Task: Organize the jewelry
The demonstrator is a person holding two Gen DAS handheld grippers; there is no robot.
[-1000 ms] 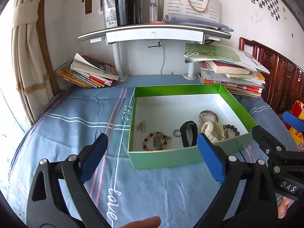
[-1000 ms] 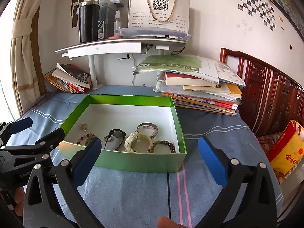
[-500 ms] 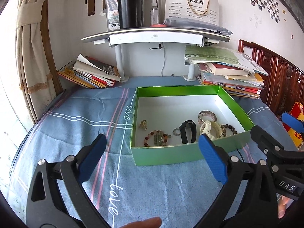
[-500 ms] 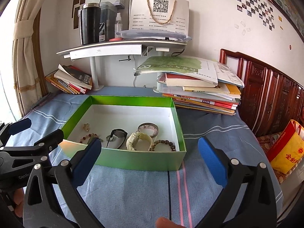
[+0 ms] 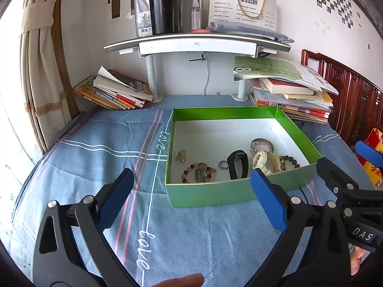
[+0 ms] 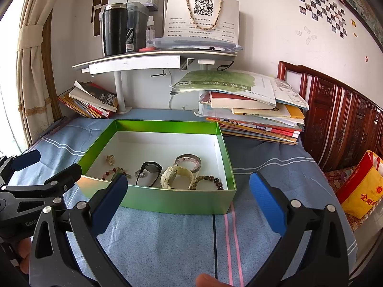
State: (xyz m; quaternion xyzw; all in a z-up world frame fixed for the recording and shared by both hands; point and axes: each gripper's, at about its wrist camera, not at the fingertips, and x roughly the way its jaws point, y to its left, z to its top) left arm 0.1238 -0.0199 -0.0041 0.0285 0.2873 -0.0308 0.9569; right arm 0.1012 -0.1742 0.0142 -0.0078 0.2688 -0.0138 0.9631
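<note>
A green box (image 5: 210,195) (image 6: 167,202) with a white floor stands on the blue cloth. Along its near side lie a red bead bracelet (image 5: 197,172) (image 6: 115,171), a small gold charm (image 5: 181,155) (image 6: 110,159), a silver ring (image 5: 222,165) (image 6: 139,173), a black band (image 5: 237,163) (image 6: 149,172), a cream watch (image 5: 265,159) (image 6: 177,177), a pink-beaded bangle (image 5: 262,143) (image 6: 188,162) and a brown bead bracelet (image 5: 289,160) (image 6: 209,179). My left gripper (image 5: 191,198) (image 6: 51,169) and right gripper (image 6: 186,201) (image 5: 348,161) hover open and empty in front of the box.
Book stacks (image 5: 115,93) (image 5: 289,98) lean at the back left and right under a white shelf (image 5: 198,44) holding a black flask (image 5: 164,6). A wooden headboard (image 6: 340,119) and a red-yellow bag (image 6: 361,189) stand to the right. A curtain (image 5: 40,71) hangs left.
Both grippers have drawn back and up a little from the box, which now looks slightly farther. Nothing in the box has moved.
</note>
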